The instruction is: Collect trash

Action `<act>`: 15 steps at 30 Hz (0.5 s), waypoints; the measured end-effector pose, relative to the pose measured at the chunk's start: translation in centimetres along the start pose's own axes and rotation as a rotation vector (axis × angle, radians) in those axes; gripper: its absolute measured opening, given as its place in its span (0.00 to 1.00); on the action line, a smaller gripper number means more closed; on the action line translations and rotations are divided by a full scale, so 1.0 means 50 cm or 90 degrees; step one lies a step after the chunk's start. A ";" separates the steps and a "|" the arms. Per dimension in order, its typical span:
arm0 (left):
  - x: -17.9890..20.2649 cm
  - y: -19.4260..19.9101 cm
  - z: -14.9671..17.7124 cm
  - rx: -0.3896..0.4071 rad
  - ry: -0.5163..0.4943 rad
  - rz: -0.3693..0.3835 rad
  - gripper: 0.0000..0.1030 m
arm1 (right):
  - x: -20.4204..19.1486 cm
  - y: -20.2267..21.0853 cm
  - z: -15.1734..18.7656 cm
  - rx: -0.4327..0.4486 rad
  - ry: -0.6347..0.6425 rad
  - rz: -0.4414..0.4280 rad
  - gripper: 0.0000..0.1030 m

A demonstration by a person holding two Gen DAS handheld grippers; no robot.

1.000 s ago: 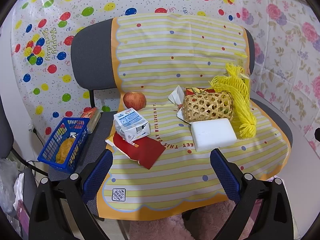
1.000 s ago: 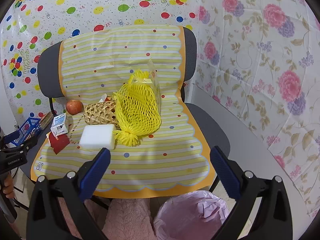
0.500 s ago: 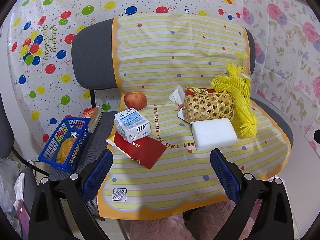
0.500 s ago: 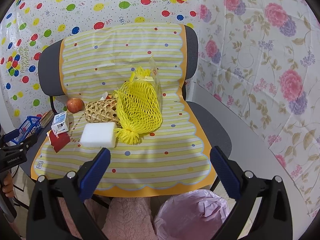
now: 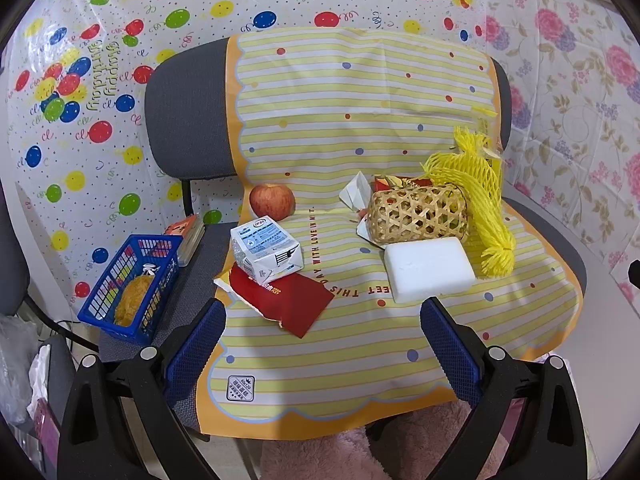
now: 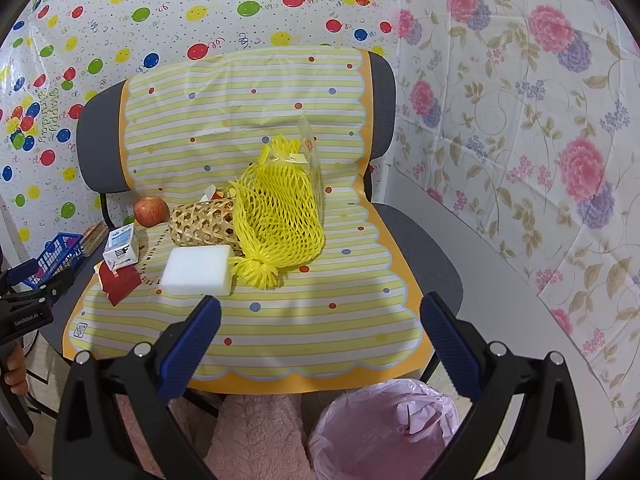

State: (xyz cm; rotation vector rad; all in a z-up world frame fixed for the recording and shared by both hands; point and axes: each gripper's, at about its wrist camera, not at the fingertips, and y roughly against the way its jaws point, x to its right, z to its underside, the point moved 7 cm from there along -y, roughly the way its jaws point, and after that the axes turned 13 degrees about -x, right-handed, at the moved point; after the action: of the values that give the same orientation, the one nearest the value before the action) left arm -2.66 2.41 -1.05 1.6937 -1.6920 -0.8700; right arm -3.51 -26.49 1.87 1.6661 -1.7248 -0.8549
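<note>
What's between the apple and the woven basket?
Bare striped mat, with a crumpled white paper right beside the woven basket; apple sits apart. Left wrist view.

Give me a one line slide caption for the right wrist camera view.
Open right gripper faces a covered chair holding yellow foam netting, white foam block and milk carton, above a pink-lined trash bin.

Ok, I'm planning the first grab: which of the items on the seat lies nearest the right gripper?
The white foam block, lying just beyond the right gripper; the yellow net and milk carton sit farther off.
</note>
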 end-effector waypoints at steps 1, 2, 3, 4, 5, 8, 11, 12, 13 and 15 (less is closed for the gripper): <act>-0.001 -0.001 0.000 0.000 0.000 0.000 0.93 | 0.000 0.000 0.000 0.000 -0.001 -0.002 0.94; -0.001 0.000 0.000 0.000 0.000 0.000 0.93 | 0.000 0.000 0.000 0.000 -0.002 -0.003 0.94; 0.000 0.000 0.000 0.000 0.000 0.000 0.93 | 0.000 0.000 0.000 0.000 -0.002 -0.004 0.94; 0.000 0.000 0.000 0.000 0.000 0.000 0.93 | 0.000 -0.001 0.000 0.000 -0.002 -0.004 0.94; 0.001 0.000 0.001 0.000 0.000 0.000 0.93 | -0.001 -0.001 0.000 0.000 -0.001 -0.003 0.94; 0.000 0.001 0.001 -0.001 0.001 -0.001 0.93 | -0.005 -0.002 0.001 -0.003 -0.002 -0.005 0.94; -0.005 -0.004 0.003 -0.006 0.004 -0.005 0.93 | -0.012 -0.008 0.001 -0.008 0.002 -0.008 0.94; -0.009 -0.007 0.005 -0.009 0.007 -0.007 0.93 | -0.017 -0.012 0.001 -0.010 0.003 -0.013 0.94; -0.014 -0.012 0.007 -0.013 0.010 -0.011 0.93 | -0.022 -0.018 0.002 -0.014 0.006 -0.018 0.94; -0.029 -0.022 0.015 -0.021 0.017 -0.022 0.93 | -0.032 -0.030 0.004 -0.023 0.020 -0.021 0.94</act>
State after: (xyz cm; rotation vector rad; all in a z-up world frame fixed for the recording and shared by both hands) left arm -2.52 3.91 -2.32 1.7100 -1.6270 -0.8828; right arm -2.67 -24.91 0.59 1.6807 -1.6554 -0.8649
